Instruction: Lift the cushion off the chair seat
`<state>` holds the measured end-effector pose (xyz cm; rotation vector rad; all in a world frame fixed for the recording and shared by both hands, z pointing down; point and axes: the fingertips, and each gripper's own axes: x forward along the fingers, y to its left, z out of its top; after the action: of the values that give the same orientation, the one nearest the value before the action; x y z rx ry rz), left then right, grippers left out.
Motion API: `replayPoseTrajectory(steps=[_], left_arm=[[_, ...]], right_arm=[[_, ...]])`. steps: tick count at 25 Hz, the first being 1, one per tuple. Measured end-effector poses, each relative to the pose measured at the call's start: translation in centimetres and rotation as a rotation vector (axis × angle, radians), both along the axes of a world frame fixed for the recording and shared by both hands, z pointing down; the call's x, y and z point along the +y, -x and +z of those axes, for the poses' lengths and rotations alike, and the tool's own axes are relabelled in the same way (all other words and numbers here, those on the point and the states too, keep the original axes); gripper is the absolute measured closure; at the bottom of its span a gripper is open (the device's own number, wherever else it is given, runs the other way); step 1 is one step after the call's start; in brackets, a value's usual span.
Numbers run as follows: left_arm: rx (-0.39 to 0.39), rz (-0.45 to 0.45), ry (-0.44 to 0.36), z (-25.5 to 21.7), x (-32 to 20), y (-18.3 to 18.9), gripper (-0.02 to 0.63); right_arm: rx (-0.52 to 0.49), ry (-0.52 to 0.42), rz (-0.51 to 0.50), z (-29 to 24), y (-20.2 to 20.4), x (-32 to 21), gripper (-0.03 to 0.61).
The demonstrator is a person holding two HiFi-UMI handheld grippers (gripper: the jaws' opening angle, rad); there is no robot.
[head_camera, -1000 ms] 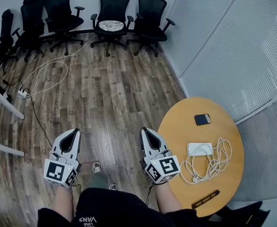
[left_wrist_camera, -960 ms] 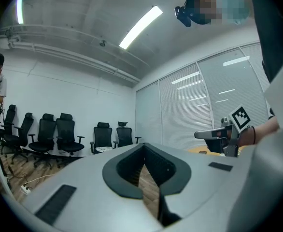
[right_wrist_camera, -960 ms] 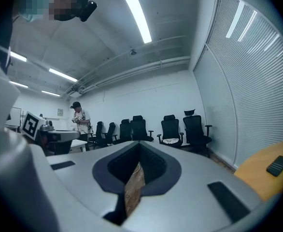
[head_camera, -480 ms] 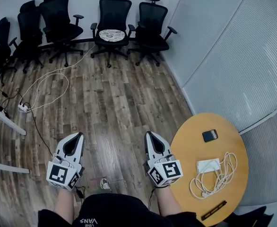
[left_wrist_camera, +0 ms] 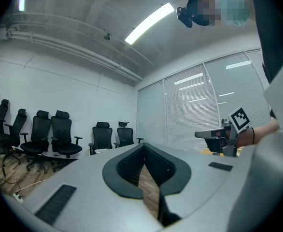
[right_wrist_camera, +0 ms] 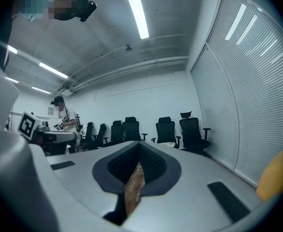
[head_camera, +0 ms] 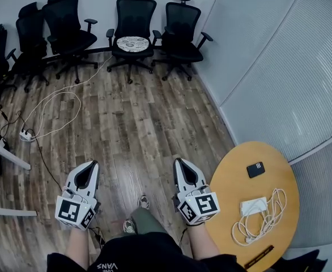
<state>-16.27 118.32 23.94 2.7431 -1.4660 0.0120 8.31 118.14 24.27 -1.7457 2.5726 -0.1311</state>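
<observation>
Your left gripper [head_camera: 90, 166] and right gripper [head_camera: 179, 163] are clenched, empty; the cushion [head_camera: 133, 43] lies flat, long axis across the chair [head_camera: 135, 13] seat.

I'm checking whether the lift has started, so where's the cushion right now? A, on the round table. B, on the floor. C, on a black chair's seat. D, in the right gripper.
C: the cushion rests on the seat of a black chair at the far side of the room.
</observation>
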Motion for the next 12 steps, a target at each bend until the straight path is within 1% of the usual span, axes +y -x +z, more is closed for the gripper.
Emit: replayPoseTrajectory(steps=[4, 12], left_arm=[[0.001, -0.025, 0.007, -0.3, -3.4, 0.1, 0.603], [0.001, -0.067, -0.010, -1.1, -11.3, -1.9, 0.603]], right_arm=[[0.007, 0.001, -0.009, -0.3, -0.5, -3.7, 0.563], [0.013, -0.004, -0.039, -0.5, -2.9, -11.8, 0.563]])
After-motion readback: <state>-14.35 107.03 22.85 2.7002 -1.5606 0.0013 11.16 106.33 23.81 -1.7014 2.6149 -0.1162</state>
